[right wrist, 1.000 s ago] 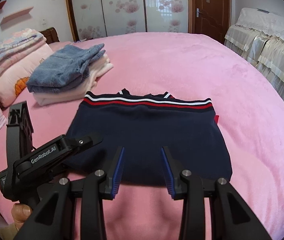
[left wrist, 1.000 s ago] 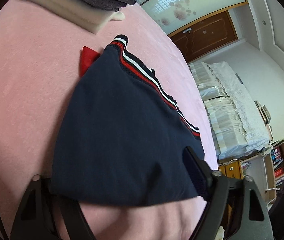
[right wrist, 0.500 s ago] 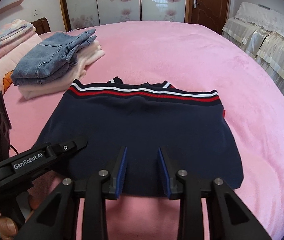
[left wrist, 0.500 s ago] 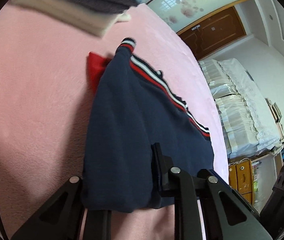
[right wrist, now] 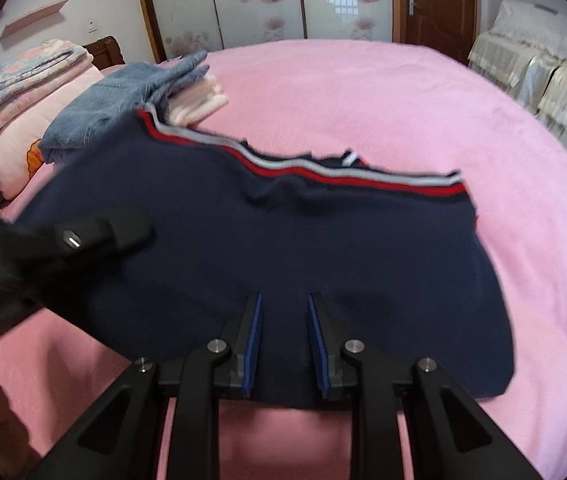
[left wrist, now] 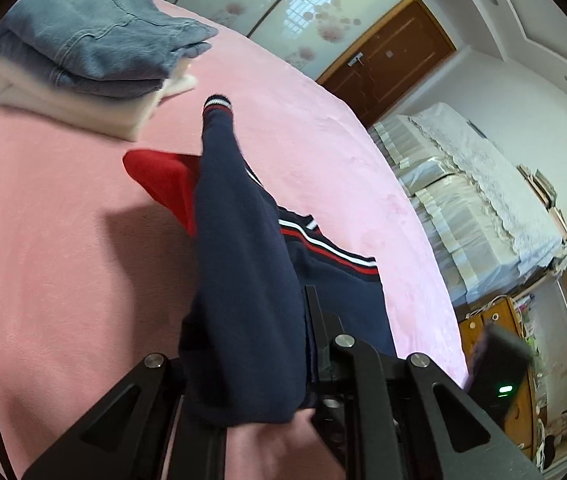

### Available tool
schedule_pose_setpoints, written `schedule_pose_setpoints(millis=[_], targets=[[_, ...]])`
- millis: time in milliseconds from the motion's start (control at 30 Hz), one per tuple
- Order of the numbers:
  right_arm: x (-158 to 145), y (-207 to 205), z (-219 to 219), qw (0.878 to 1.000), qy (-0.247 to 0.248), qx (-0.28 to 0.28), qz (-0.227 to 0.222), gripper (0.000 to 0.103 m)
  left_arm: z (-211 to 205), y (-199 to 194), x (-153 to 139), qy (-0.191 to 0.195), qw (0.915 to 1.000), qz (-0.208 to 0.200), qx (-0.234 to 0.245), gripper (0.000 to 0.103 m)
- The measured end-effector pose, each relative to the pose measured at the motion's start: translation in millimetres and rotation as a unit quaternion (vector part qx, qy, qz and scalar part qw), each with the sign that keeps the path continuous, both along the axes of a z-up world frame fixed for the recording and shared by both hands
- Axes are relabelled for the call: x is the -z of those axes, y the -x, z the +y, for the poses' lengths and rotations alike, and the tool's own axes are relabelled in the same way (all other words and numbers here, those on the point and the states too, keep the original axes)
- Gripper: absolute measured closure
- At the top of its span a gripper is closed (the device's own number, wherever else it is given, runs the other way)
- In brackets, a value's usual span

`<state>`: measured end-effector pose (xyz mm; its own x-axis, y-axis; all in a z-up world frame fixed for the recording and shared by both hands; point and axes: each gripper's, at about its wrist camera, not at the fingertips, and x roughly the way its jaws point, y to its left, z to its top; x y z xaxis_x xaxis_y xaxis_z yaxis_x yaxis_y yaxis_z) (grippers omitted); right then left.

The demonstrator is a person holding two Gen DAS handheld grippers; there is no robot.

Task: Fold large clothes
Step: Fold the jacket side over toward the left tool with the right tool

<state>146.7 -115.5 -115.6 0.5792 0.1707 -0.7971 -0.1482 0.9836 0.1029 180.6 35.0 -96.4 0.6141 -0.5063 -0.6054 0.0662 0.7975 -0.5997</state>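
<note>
A navy sweater (right wrist: 291,248) with a red and white striped hem lies on the pink bed (right wrist: 383,92). My left gripper (left wrist: 251,344) is shut on the sweater's left edge (left wrist: 239,260) and holds that side lifted off the bed, so a red part (left wrist: 163,184) shows under it. It shows blurred at the left of the right wrist view (right wrist: 79,236). My right gripper (right wrist: 283,316) hovers over the sweater's near edge, its blue-padded fingers (right wrist: 254,344) apart with nothing between them.
A stack of folded clothes with jeans on top (left wrist: 95,40) lies beyond the sweater at the far left. Pillows and a quilt (right wrist: 23,92) lie at the bed's head. A covered sofa (left wrist: 483,200) and shelves stand past the bed's right side.
My left gripper has lifted the sweater's left side up and swung it toward the right, uncovering the red part. My right gripper has moved forward over the near edge.
</note>
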Motion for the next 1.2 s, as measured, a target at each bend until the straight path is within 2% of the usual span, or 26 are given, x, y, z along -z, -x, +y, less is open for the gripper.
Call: schedule_pose_setpoints(millis=[200, 300, 400, 533, 700, 800, 867, 900, 1000, 1067, 1200], targets=[[14.7, 2.3, -14.8, 0.999, -0.053, -0.001, -0.002, 0.081, -4.8, 4.6, -4.2, -0.009, 1.0000, -0.001, -0.001, 0.091], [19.9, 0.8, -25.7, 0.996, -0.092, 0.002, 0.002, 0.080, -17.7, 3.4, -8.7, -0.027, 0.9996, -0.005, 0.003, 0.091], [22.2, -0.7, -40.5, 0.989, -0.145, 0.003, 0.017, 0.080, -42.6, 3.3, -18.2, -0.080, 0.9963, -0.024, 0.017, 0.091], [10.8, 7.3, -70.0, 0.979, -0.202, 0.001, 0.040, 0.080, -76.2, 5.8, -31.8, -0.146, 0.9872, -0.051, 0.040, 0.091], [-15.2, 38.3, -117.3, 0.984, -0.175, 0.025, 0.014, 0.080, -130.4, 4.9, -35.6, -0.251, 0.9628, -0.063, 0.077, 0.091], [-24.3, 56.6, -144.1, 0.990, -0.133, 0.054, -0.006, 0.080, -175.7, 0.8, -15.6, -0.345, 0.9298, -0.047, 0.118, 0.090], [-24.1, 64.3, -158.2, 0.991, -0.112, 0.069, -0.008, 0.080, -197.5, 0.4, 4.1, -0.383, 0.9121, -0.029, 0.144, 0.089], [-21.6, 67.2, -164.2, 0.991, -0.109, 0.075, -0.004, 0.080, -205.6, 0.9, 13.0, -0.394, 0.9062, -0.023, 0.153, 0.088], [-11.7, 75.5, -176.3, 0.990, -0.106, 0.092, 0.013, 0.080, -216.6, 11.8, 18.7, -0.421, 0.8920, -0.042, 0.159, 0.084], [-9.0, 82.2, -179.8, 0.989, -0.108, 0.098, 0.017, 0.080, -216.3, 15.5, 15.7, -0.410, 0.8956, -0.043, 0.167, 0.069], [-15.0, 86.2, -179.1, 0.988, -0.116, 0.102, 0.009, 0.080, -203.4, 22.7, -0.8, -0.336, 0.9236, -0.033, 0.181, 0.042]])
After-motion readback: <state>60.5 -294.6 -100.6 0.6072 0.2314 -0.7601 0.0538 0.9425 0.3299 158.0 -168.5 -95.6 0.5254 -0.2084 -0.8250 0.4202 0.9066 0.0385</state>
